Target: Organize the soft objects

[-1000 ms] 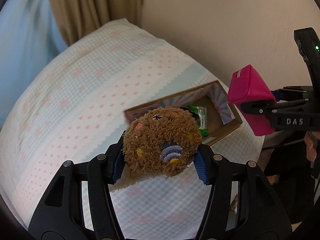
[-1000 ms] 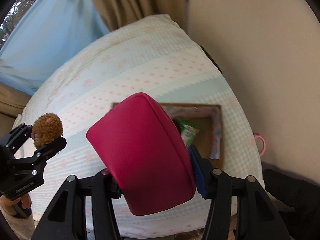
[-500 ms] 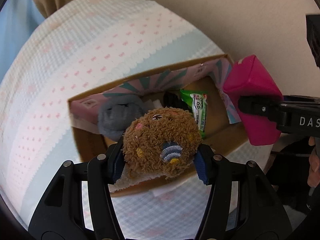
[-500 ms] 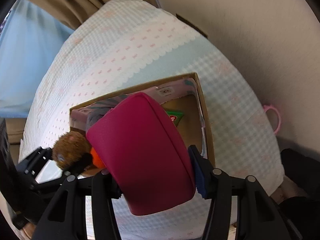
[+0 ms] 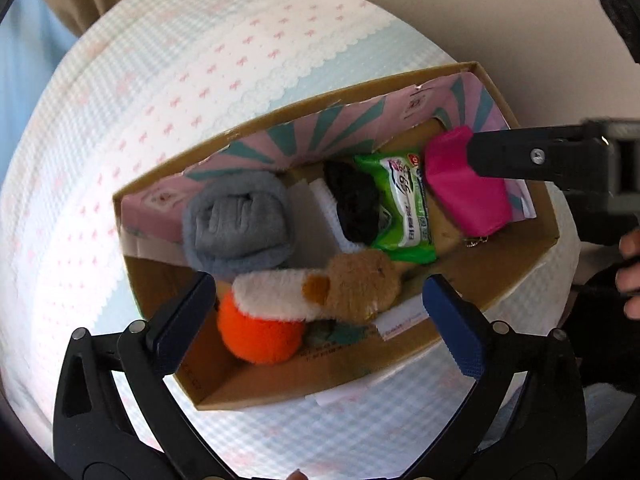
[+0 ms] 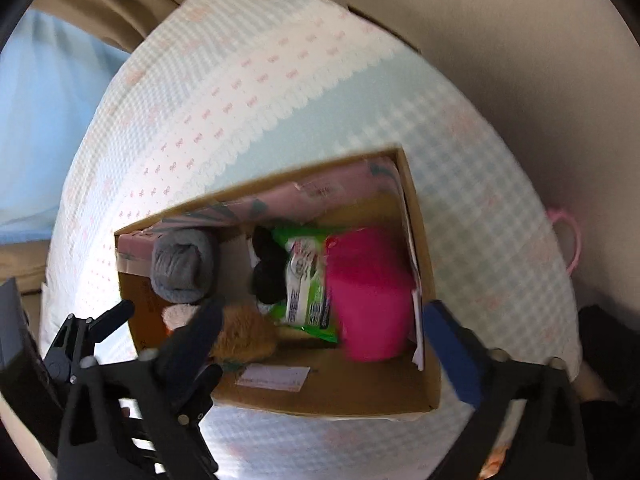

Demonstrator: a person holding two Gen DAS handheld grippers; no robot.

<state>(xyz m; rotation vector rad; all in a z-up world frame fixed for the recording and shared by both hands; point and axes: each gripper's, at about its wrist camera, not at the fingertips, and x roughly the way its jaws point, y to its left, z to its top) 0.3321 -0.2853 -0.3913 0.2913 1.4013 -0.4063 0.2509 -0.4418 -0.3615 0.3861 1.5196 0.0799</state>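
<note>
An open cardboard box (image 5: 516,264) (image 6: 420,216) stands on the bed. My left gripper (image 5: 320,320) is open above the box's near side. The brown plush toy (image 5: 360,286) (image 6: 244,338) lies in the box under it, with its white part and an orange ball (image 5: 260,338). My right gripper (image 6: 320,344) is open above the box's right end. The pink pouch (image 6: 370,292) (image 5: 466,188) lies in the box below it. A rolled grey sock (image 5: 238,224) (image 6: 182,266), a black soft item (image 5: 354,206) and a green wipes pack (image 5: 404,208) (image 6: 308,280) also lie inside.
The box sits on a quilted bed cover (image 5: 200,80) with pink bows. A beige wall (image 5: 480,12) is behind and to the right. Curtains (image 6: 100,12) hang at the far left. A pink ring (image 6: 570,240) lies past the bed's right edge.
Both grippers came down over the box and opened. The brown plush dropped from the left gripper into the box, and the pink pouch dropped from the right gripper into the box's right end.
</note>
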